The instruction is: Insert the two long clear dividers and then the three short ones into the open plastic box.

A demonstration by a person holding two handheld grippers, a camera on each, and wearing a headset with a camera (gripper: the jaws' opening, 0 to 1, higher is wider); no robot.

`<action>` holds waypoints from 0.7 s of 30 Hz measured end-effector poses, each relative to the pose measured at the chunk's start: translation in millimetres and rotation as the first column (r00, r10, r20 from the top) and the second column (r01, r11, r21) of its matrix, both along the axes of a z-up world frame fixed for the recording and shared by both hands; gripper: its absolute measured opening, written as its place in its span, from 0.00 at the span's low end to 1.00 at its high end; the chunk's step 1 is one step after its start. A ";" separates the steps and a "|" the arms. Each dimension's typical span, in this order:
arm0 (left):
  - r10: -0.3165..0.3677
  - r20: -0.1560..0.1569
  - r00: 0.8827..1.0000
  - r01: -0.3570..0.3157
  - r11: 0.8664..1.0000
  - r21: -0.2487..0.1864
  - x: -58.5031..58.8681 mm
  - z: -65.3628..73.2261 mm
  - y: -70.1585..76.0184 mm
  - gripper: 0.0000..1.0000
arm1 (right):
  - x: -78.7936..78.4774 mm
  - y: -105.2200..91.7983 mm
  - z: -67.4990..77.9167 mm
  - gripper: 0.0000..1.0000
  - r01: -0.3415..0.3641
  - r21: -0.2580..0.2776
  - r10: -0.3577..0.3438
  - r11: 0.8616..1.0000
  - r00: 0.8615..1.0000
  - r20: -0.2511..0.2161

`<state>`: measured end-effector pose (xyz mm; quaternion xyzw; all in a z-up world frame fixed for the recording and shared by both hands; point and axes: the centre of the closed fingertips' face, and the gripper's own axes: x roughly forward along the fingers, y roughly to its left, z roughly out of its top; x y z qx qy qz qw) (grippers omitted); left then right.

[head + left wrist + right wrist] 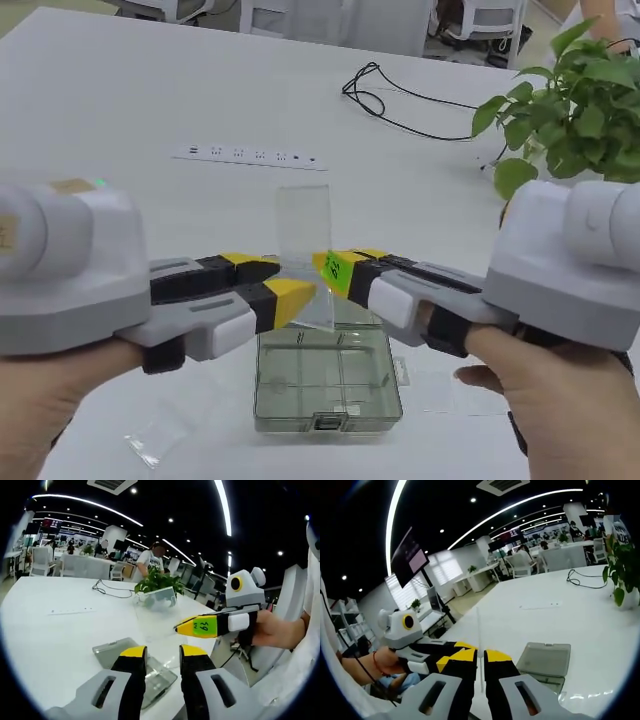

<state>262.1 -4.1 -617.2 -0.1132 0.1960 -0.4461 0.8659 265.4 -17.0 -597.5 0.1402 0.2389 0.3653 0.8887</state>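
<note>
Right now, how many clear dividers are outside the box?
3 dividers: one upright in the right gripper, one on the table left of the box, one faint right of it. Others may hide.

**Box nearest, strip and plant behind**

Taking the open plastic box as the clock's centre in the head view, it is sitting on the table nearest the person. A power strip is lying well behind at 11 o'clock, with a cable farther back at 12 and a plant at 1. A small clear piece is lying at 8, and another just beside the box at 3. Above the box's far edge a clear divider is standing upright between the jaws of the right gripper. The left gripper is reaching in from 9.
</note>
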 end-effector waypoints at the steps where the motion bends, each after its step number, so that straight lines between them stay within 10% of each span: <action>1: 0.001 0.001 1.000 -0.001 1.000 -0.003 -0.1 0.1 0.5 0.23 | 0.0 0.3 -0.1 0.06 -0.001 0.001 0.001 1.000 1.000 -0.003; 21: -0.023 0.073 0.997 0.020 0.999 0.049 -10.1 -12.3 32.8 0.37 | 16.6 -15.5 -2.7 0.06 0.026 -0.074 -0.027 0.997 0.999 -0.019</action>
